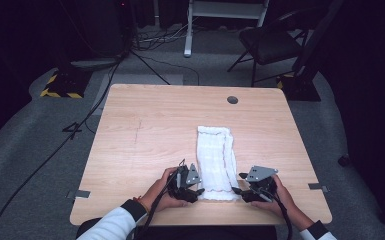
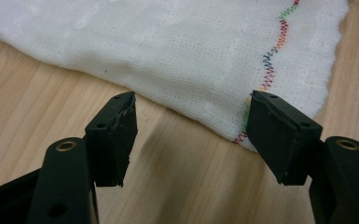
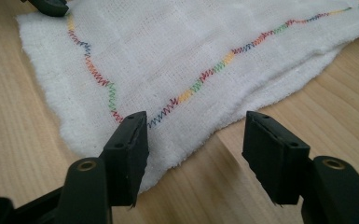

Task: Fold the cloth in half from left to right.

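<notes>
White gauze cloth, folded long, is laid between the left tongs and right tongs; both are released at its near corners. It'll probably handle light, floppy and snaggy, so pinching the stitched hem is advised.

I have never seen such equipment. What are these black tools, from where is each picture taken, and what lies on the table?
A person sits at a wooden table and holds a hand-held tool in each hand: the left gripper and the right gripper. Each has two black jaws. The high view looks down from above. The other two pictures come from small cameras riding on the grippers, looking along their jaws. On the table lies a folded white cloth with a multicoloured zigzag stitch near its edge. Both grippers are open at the cloth's near corners; nothing is held yet.
</notes>
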Action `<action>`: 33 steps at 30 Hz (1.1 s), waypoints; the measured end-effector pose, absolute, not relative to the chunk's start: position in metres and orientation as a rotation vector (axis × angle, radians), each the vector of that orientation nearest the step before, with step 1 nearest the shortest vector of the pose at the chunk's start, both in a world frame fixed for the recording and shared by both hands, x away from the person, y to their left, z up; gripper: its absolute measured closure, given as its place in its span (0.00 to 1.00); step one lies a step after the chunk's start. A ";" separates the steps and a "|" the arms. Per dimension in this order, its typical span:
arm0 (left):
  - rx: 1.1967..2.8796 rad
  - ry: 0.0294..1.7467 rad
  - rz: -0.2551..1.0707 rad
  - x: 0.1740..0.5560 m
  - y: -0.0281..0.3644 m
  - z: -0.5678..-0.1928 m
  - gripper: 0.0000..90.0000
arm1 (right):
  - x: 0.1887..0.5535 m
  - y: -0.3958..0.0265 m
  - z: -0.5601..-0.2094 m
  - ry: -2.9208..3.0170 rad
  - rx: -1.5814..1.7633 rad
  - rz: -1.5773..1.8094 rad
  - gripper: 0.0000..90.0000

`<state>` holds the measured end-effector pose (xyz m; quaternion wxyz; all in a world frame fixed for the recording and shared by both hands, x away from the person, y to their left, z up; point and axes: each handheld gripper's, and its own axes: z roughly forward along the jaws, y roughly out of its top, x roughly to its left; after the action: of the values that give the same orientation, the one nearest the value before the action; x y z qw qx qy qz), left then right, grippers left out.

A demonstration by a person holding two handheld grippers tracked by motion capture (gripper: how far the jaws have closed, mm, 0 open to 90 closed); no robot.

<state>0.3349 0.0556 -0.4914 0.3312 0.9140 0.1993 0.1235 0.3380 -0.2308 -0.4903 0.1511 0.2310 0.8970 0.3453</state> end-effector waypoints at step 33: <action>2.299 0.745 0.412 0.475 0.047 -0.461 0.27 | 0.468 -0.208 -0.456 2.394 0.868 0.969 0.47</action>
<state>0.4746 0.0470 -0.4612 0.3382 0.8825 0.2862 0.1580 0.4682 -0.2080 -0.4557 0.2070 0.3117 0.8595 0.3481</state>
